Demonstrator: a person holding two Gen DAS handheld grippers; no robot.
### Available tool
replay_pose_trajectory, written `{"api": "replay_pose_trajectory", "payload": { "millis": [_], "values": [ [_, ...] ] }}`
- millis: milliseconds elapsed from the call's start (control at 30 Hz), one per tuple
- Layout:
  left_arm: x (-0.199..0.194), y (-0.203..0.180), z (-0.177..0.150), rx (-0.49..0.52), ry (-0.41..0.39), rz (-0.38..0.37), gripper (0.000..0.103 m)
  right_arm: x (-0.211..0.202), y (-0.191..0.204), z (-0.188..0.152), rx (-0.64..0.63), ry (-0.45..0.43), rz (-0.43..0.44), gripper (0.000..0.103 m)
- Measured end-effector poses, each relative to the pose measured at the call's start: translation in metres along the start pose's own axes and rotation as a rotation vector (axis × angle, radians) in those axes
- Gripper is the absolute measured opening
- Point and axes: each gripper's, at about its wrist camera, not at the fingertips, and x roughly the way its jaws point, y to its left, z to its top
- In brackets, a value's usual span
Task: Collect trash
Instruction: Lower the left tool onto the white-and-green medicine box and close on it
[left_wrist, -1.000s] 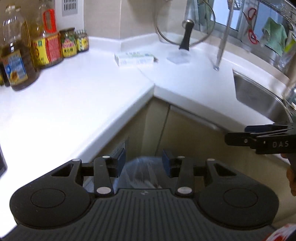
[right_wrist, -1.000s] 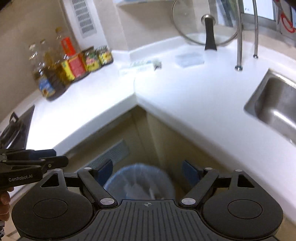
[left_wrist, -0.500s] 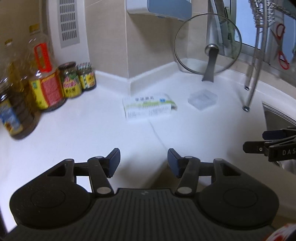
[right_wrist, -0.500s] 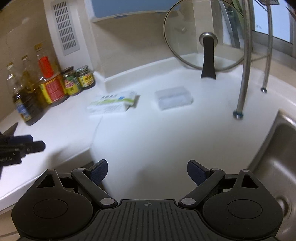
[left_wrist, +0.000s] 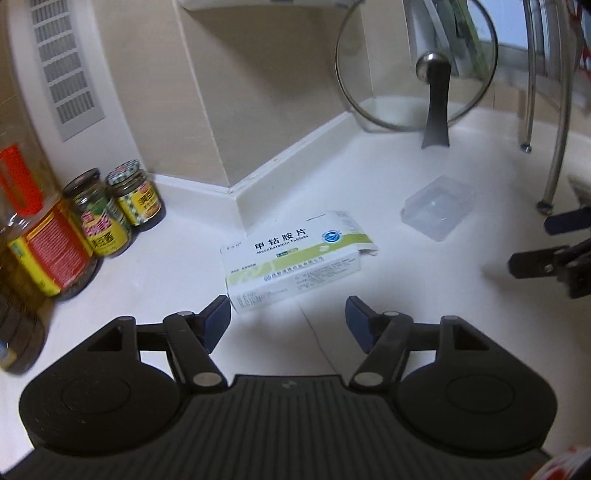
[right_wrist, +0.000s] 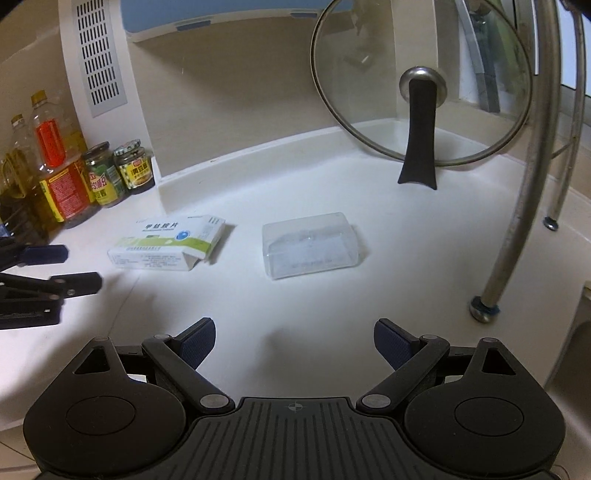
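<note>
A white and green medicine box (left_wrist: 295, 260) lies on the white counter (left_wrist: 369, 177) in the corner, one end flap open. My left gripper (left_wrist: 287, 319) is open and empty, just short of the box. A clear plastic box (right_wrist: 309, 244) lies to the right of the medicine box (right_wrist: 168, 242). My right gripper (right_wrist: 293, 341) is open and empty, a short way in front of the clear box. Each gripper shows at the edge of the other's view: the left gripper (right_wrist: 79, 267) in the right wrist view, the right gripper (left_wrist: 543, 243) in the left wrist view.
Oil bottles (right_wrist: 55, 166) and jars (left_wrist: 107, 218) stand at the left against the wall. A glass pot lid (right_wrist: 421, 85) leans in the back corner. Steel rack legs (right_wrist: 517, 184) stand at the right, by the sink edge (right_wrist: 583, 325).
Both grippers have risen from over the lined bin below the counter and moved forward over the counter toward the two boxes. Both have stayed open.
</note>
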Motion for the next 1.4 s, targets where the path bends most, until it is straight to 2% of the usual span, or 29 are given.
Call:
{"api": "replay_pose_trajectory", "payload": {
  "millis": [233,433,500,633,867,1067,1200,1400],
  "values": [
    [0.038,0.007,0.004,0.018,0.064,0.064,0.066,0.015,-0.013,0.008,0.016,0.016,0.012,0.092],
    [0.052,-0.012,0.015,0.032,0.056,0.09,0.072,0.024,-0.023,0.014,0.046,0.016,0.014,0.092],
    [0.057,-0.02,0.02,0.039,0.051,0.109,0.079,0.027,-0.027,0.015,0.058,0.017,0.016,0.092],
    [0.068,-0.032,0.029,0.054,0.042,0.162,0.079,0.03,-0.033,0.017,0.086,0.021,0.027,0.092],
    [0.09,-0.034,0.046,0.002,0.044,0.164,0.079,0.033,-0.042,0.02,0.106,0.021,0.015,0.092],
    [0.097,-0.023,0.061,-0.042,0.035,0.11,0.079,0.035,-0.043,0.021,0.113,0.018,0.014,0.092],
    [0.085,-0.003,0.056,-0.011,0.005,0.027,0.086,0.035,-0.044,0.021,0.127,0.017,0.026,0.092],
    [0.086,0.04,0.043,-0.009,0.025,-0.097,0.092,0.037,-0.045,0.02,0.155,0.028,0.035,0.092]
  ]
}}
